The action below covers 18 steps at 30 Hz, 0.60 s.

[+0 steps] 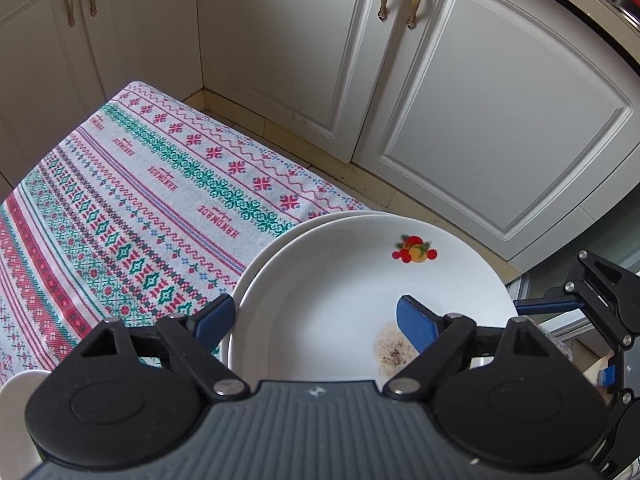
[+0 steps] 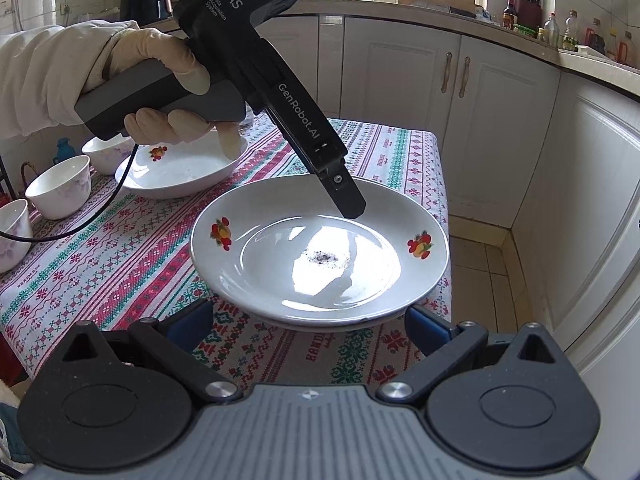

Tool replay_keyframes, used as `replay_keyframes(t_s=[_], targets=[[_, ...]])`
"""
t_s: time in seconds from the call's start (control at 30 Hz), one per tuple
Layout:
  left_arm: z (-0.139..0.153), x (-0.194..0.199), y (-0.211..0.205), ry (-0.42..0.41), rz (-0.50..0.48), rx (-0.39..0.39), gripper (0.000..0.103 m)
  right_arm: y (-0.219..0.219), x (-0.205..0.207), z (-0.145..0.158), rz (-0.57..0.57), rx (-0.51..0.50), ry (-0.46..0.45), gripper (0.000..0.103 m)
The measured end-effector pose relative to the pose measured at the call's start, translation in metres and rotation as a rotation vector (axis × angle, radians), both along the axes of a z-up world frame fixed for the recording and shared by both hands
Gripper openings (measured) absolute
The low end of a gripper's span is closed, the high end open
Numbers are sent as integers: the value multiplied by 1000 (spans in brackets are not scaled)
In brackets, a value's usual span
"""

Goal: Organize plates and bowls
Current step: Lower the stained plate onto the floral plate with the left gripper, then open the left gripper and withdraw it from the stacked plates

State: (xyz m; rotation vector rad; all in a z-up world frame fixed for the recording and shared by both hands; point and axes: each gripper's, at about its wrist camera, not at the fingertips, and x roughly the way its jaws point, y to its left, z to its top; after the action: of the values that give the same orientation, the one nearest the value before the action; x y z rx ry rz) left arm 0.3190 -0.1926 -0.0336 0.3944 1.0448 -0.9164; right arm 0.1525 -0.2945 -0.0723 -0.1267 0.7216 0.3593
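White glazed china, stacked two deep at the near right corner of the cloth-covered tabletop (image 2: 120, 264): upper plate (image 2: 320, 280) nested on lower plate (image 2: 320, 326), right rim about level with the tabletop's edge, tiled floor (image 2: 480, 264) below. Straddled at the far rim by the left claw (image 1: 316, 322), carried in a gloved hand (image 2: 160, 68); open, one blue pad over the well of the upper plate, the other outside the rim, neither pressing. Flanked at the near rim by the right claw (image 2: 308, 324), likewise open and gripping nothing, pads just beside the rim on either side. Judged the chief hazard a shove rather than a grasp: closed off-centre on so slick a rim, could have skated the upper plate across the lower and sent one or both over the right edge onto the tiles. Judged a second risk in pinching only the upper rim: could have tipped the plate on lifting and spilled the dark crumbs (image 2: 326, 258) lying in its well. Also noted a black cable (image 2: 100, 208) trailing across the cloth toward the far left, near two small bowls (image 2: 60, 186) and another deep plate (image 2: 180, 172); snagged by a wide swing of the hand, might have dragged those along. Worth a slow, square closing, well clear of the edge.
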Motion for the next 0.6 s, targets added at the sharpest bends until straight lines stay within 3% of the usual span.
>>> replay_keyframes(t_s=[0.2,0.6], targets=[[11,-10,11,-13,27,-27,89,5,-10,7,14,-3,-29,103],[66,-81,58,-202,163,-116,90,15,-37,26,-4,-5,-86,103]])
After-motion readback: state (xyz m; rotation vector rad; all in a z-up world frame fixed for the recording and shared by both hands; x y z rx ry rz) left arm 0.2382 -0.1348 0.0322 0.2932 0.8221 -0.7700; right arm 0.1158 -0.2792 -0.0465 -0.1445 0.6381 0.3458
